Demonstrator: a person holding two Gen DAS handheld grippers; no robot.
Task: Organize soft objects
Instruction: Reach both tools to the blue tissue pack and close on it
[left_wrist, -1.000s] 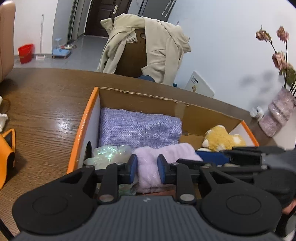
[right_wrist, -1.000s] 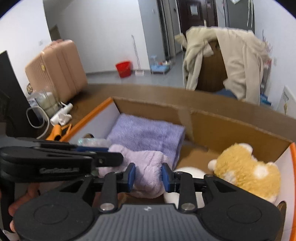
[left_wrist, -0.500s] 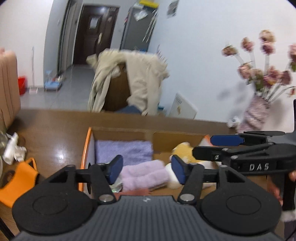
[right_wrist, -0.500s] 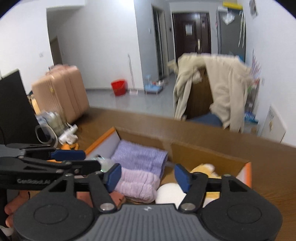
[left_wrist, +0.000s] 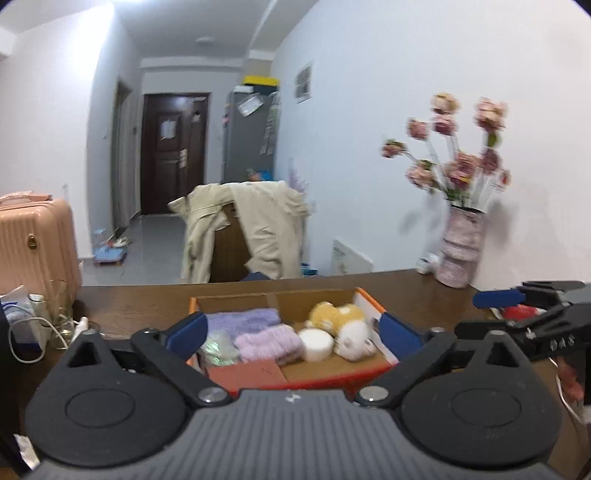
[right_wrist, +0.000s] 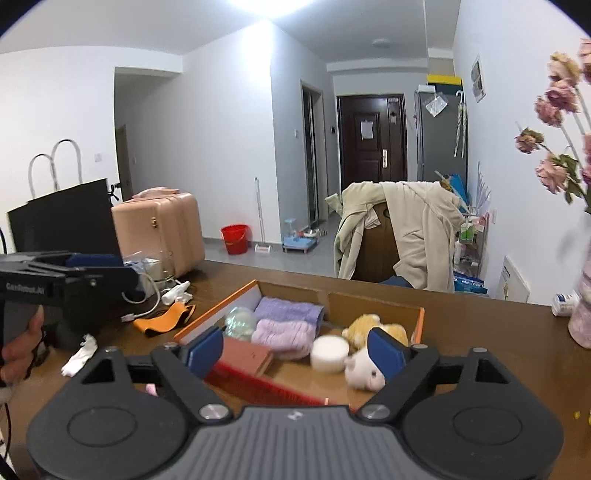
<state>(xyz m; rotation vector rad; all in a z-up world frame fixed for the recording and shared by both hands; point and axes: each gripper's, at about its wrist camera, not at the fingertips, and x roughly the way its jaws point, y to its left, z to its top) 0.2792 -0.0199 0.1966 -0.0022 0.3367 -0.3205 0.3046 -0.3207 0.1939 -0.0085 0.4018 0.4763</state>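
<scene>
Both tools spread wide and empty: left gripper (left_wrist: 290, 330) and right gripper (right_wrist: 295, 350) have just been opening, nothing between the pads, both held back from the cardboard box (right_wrist: 417, 321) on the wooden table (right_wrist: 480, 354). Inside the box, along the far wall at its left end, a folded lavender towel (right_wrist: 286, 312); just in front, touching it, a rolled pale purple towel (right_wrist: 282, 336); an iridescent ball (right_wrist: 240, 321) in the far left corner; a reddish block (right_wrist: 245, 356) at the near left. Toward the right end, a white round sponge (right_wrist: 328, 352), a yellow plush (right_wrist: 364, 325) and a white plush (right_wrist: 364, 371) packed close together. Probably the packing step finished, or nearly so. Risks from here: returning for a neighbour could snag the loosely rolled towel and unroll it; pads pushing into the crowded right end could tip the plush over the low orange rim; nudging the light box could slide it toward the flower vase (left_wrist: 461, 251) at the table's far right corner.
</scene>
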